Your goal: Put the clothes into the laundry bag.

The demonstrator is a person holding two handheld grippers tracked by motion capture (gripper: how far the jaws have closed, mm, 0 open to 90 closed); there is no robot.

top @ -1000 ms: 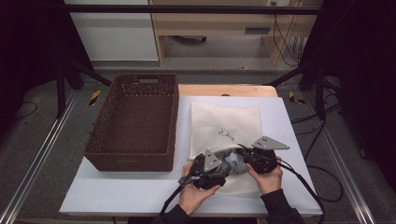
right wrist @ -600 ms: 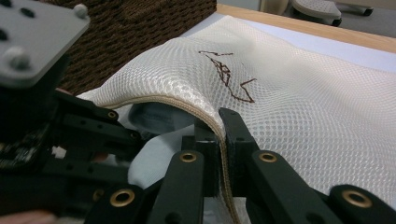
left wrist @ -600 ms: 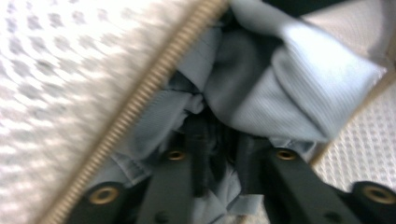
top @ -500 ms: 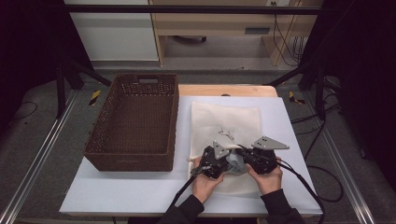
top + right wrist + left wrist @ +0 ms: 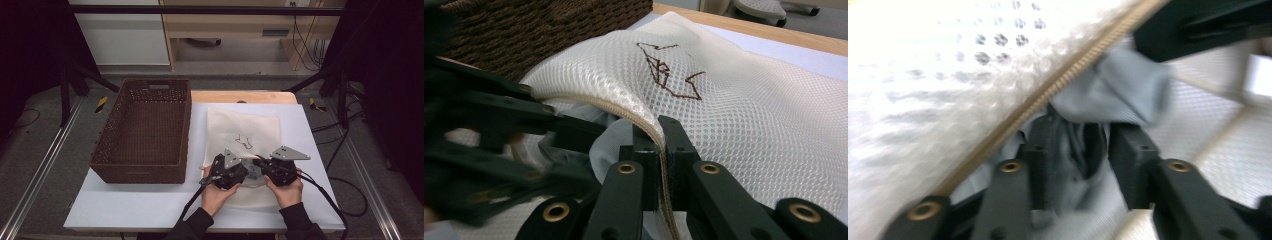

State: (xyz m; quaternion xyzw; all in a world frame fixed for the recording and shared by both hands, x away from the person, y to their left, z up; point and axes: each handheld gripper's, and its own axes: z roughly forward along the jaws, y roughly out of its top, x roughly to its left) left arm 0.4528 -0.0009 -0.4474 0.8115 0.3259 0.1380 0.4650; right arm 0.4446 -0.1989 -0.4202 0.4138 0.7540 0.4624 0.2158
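Note:
A white mesh bag (image 5: 245,125) with a brown line drawing lies on the white table top. My right gripper (image 5: 661,132) is shut on the bag's zipper edge (image 5: 644,117) and lifts it. A grey cloth (image 5: 609,145) sits under that raised edge. My left gripper (image 5: 1080,150) is shut on the grey cloth (image 5: 1113,90), right below the zipper (image 5: 1068,80). In the high view the left gripper (image 5: 244,170) and the right gripper (image 5: 260,167) meet at the bag's near end, with the grey cloth (image 5: 251,173) between them.
A dark brown wicker basket (image 5: 187,125) stands left of the bag, close beside it. The white top (image 5: 125,205) reaches the front edge. Cables (image 5: 325,195) trail from the grippers toward the right front.
My left gripper has moved forward and right with the grey cloth, up to the bag's lifted edge. The right gripper has held its place on the zipper edge.

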